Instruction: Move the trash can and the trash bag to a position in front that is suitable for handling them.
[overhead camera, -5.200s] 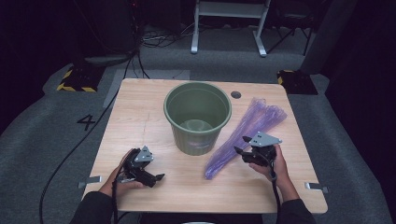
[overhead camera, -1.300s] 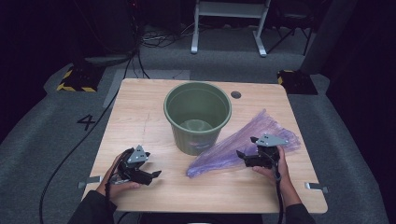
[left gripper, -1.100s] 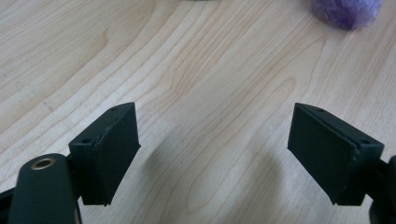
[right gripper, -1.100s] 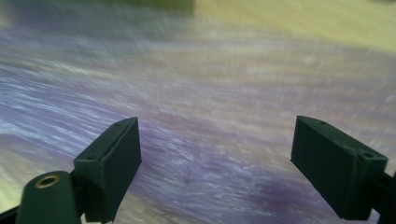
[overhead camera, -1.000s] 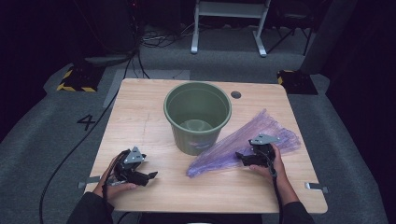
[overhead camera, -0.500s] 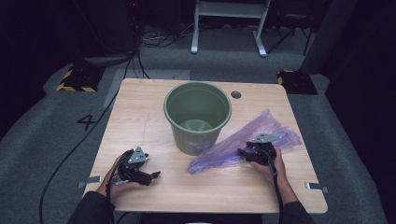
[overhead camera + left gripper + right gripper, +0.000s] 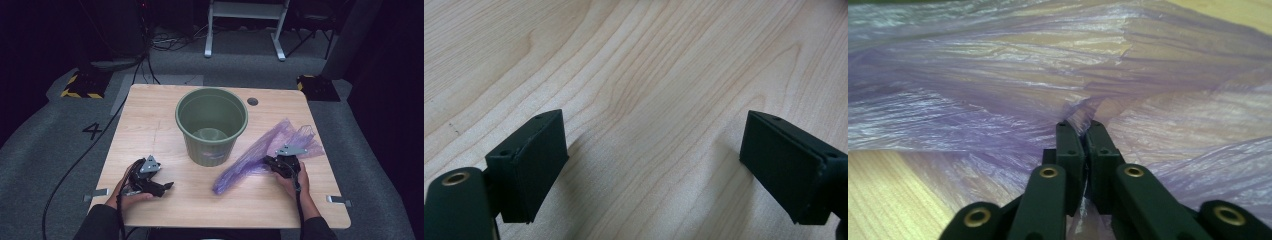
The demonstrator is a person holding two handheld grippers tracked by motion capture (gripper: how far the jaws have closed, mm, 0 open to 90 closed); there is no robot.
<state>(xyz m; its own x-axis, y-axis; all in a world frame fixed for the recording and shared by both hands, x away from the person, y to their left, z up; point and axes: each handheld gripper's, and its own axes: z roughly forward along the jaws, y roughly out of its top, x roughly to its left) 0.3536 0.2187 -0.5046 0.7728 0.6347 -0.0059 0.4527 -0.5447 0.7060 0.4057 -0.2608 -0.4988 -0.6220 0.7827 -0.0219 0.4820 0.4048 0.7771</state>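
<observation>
my right gripper has just been closing and now pinches a fold of the purple bag, film caught between the jaws. the bag lies flat on the table, right of the green bin, and has been dragged and fanned out since the earlier frames. my left gripper rests near left, jaws wide, nothing between them. judgement: grip secured; lifting the bag toward the bin looks next.
</observation>
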